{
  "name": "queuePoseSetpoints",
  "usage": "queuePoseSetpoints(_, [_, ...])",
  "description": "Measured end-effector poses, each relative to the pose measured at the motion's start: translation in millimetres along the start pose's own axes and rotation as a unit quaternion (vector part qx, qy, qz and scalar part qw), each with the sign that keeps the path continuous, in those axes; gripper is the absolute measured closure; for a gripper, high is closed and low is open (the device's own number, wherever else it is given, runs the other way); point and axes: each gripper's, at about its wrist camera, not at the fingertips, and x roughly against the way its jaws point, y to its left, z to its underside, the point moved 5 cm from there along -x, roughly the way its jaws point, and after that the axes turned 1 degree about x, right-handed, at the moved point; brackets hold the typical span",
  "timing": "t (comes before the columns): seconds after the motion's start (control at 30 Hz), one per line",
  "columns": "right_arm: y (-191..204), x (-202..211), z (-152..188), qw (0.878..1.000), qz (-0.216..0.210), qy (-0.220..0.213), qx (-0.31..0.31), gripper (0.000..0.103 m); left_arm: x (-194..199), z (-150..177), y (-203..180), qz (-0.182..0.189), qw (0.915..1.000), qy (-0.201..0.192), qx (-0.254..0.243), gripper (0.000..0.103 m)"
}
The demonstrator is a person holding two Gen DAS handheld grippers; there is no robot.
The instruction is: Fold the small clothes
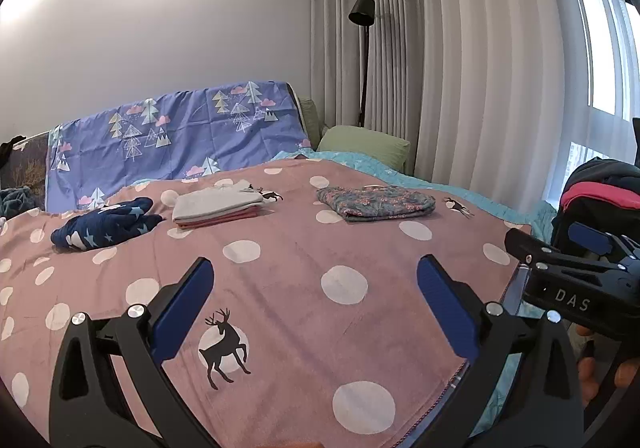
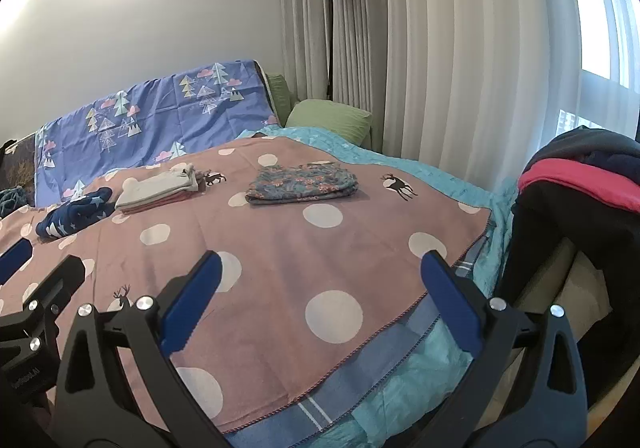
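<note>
Our left gripper [image 1: 314, 290] and right gripper [image 2: 320, 284] hover wide apart, holding nothing, over the bed [image 1: 280, 248]; beyond them lies the folded floral garment [image 1: 376, 202].

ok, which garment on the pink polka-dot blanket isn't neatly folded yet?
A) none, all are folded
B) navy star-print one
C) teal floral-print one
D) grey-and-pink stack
B: the navy star-print garment lies rumpled at the left, while the grey-and-pink stack and the teal floral-print garment sit as flat folded bundles on the pink polka-dot blanket.
</note>
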Motion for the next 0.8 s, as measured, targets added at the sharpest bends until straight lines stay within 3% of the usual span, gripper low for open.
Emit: queuePoseSetpoints(0.8, [1.6, -9.7, 7.5, 1.000, 0.007, 0.008, 0.007, 0.002, -3.0, 11.5, 1.9, -0.003, 0.9999, 0.010, -0.007, 0.001])
